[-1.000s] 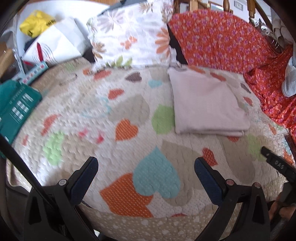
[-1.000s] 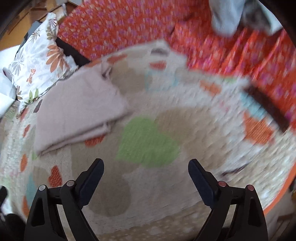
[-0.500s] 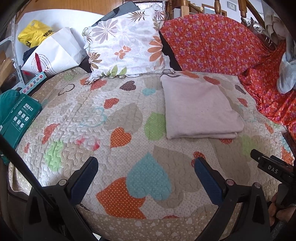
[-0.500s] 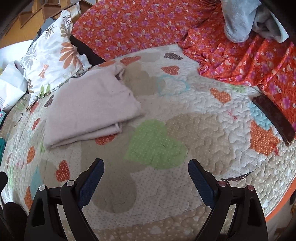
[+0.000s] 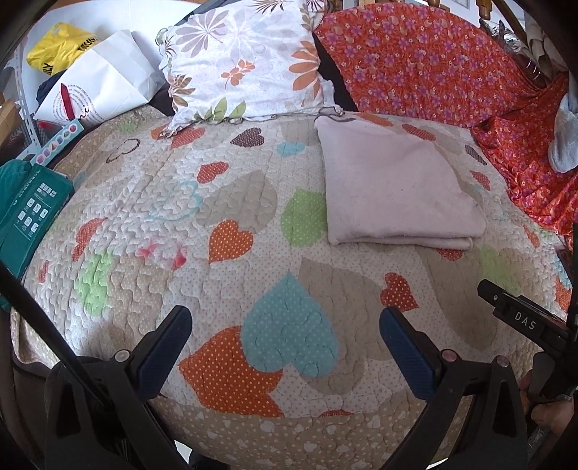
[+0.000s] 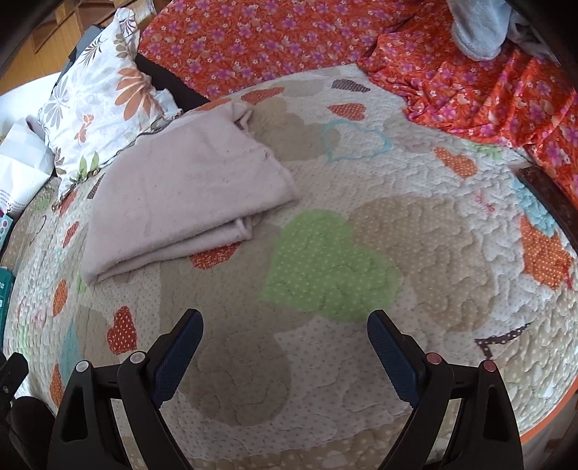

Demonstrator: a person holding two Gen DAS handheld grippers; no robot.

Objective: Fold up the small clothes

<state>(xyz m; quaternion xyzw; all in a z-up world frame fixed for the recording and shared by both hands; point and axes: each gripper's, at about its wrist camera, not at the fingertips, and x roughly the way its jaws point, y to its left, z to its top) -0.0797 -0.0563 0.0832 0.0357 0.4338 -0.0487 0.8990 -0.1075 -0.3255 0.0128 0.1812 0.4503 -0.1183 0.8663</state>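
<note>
Both tongs hang released over the heart-patterned quilt [image 5: 151, 202] with nothing between their pads. The left gripper [image 5: 285, 332] has its jaws spread wide above a teal heart; the right gripper [image 6: 285, 334] is spread the same way over a beige patch, just short of a green heart.

The pale pink folded garment [image 5: 393, 188] lies flat on the quilt, ahead of the left tongs and off to their right; from the right tongs it sits ahead and to the left [image 6: 180, 195], well clear of the tips. Beyond it, a floral pillow [image 5: 245, 61] leans up, touching or nearly touching its far edge. It already looks folded into a neat rectangle, with stacked layers showing along its near edge, so this piece seems finished.

A grey-blue cloth [image 6: 477, 25] lies far ahead and right of the right tongs, on the orange floral fabric [image 6: 469, 90]. If that is the next piece, it should be pinched at one edge rather than mid-bundle, carried to the bare quilt before the tongs, and spread flat before any folding, keeping clear of the folded garment
</note>
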